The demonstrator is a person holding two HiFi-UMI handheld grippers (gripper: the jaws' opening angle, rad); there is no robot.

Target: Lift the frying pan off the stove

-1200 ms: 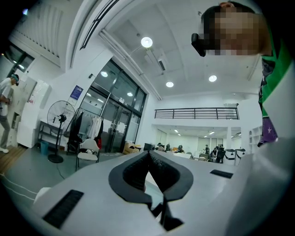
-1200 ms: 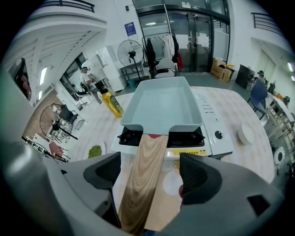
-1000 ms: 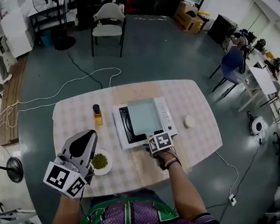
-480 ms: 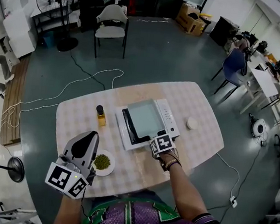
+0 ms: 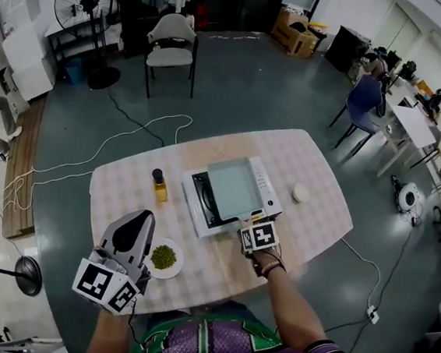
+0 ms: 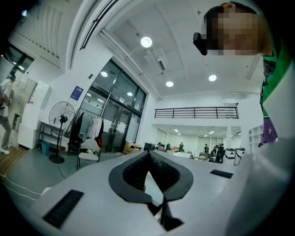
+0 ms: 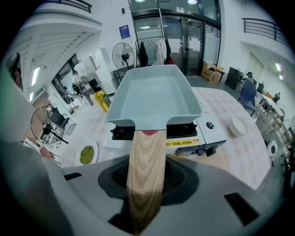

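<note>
Right gripper view tells you the grip is made. The right gripper (image 7: 147,184) has just been closing its fingers (image 7: 177,179), and they now pinch the wooden handle (image 7: 146,161) of the frying pan (image 7: 154,99) from both sides, near its free end. The handle juts toward the near edge of the desk (image 5: 309,228), which is why you could reach it from where you stand, coming down along its length.

The pale, rectangular frying pan is over the burner of the stove (image 7: 205,131), in the middle of the desk. Whether it has cleared the burner yet I cannot tell; it looks level and seems at most barely raised. Holding so far back gives the pan leverage on your wrist, so a firm pinch probably matters here.

Your left gripper (image 6: 148,173) hangs off the near left corner of the desk, aimed out into the room. Its fingers are together on nothing, likely parked because one hand is enough for this lift. A plate of greens (image 5: 163,257) by the near edge and a bottle (image 5: 159,186) left of the stove both lie clear of the handle.
</note>
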